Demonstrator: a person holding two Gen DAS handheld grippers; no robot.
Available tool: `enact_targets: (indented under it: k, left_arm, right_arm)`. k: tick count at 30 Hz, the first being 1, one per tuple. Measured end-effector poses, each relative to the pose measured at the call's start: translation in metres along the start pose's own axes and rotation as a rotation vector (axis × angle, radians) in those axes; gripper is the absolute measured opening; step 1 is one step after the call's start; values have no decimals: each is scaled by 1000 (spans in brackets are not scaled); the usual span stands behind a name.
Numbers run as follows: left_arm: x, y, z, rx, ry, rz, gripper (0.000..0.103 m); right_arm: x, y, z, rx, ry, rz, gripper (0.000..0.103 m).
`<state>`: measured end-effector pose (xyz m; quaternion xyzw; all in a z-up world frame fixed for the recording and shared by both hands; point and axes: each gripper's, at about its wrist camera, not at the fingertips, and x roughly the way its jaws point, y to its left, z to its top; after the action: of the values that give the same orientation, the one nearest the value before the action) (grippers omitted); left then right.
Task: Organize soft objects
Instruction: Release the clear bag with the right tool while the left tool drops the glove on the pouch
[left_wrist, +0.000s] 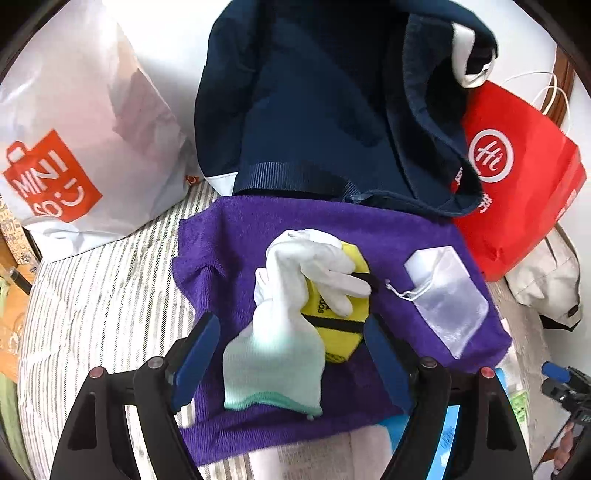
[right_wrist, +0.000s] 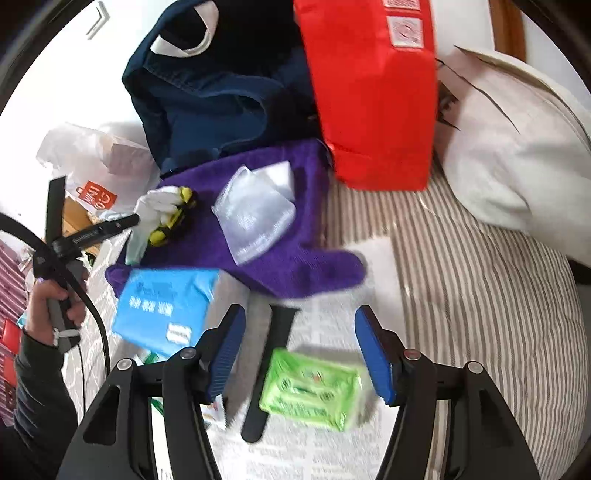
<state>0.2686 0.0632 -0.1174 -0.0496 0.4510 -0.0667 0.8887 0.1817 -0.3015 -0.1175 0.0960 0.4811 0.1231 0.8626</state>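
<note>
**Both claws wide over the purple towel, nothing held**

Left wrist view. Left gripper spread wide, blue pads clear of the white glove lying between them. Glove draped over a yellow sock with black bands, both resting on the purple towel. Right of the glove, also on the towel, a sheer drawstring pouch with a white block tucked at its mouth. Behind the towel, touching its far edge, a navy bag. Left of the towel, a white shopping bag with an orange logo; to its right, a red paper bag. Striped bedding under the towel's left side.

Right wrist view. Right gripper also open, jaws apart and gripping nothing, with a green tissue pack lying below between them beside a black strap. Nearer than the towel, at its left corner, a blue tissue pack. On the towel, glove, sock and pouch. A hand at far left of the towel, gripping the other tool's handle.
</note>
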Motion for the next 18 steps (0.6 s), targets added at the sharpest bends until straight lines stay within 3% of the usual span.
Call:
enact_targets:
  k: [4,9,18]
  left_arm:
    - [-16,-1,-5,2,-14,-9,80]
    - [-38,-4,-15,10,-36,-18,80]
    - [-60,-5,-34,21,-41,-40,80]
  right_arm:
    - [1,-3,-16,-11,30,-71,62]
    - [7,-1,-38,28,69,-39,63]
    - [19,11,-53,50,60,-132,82]
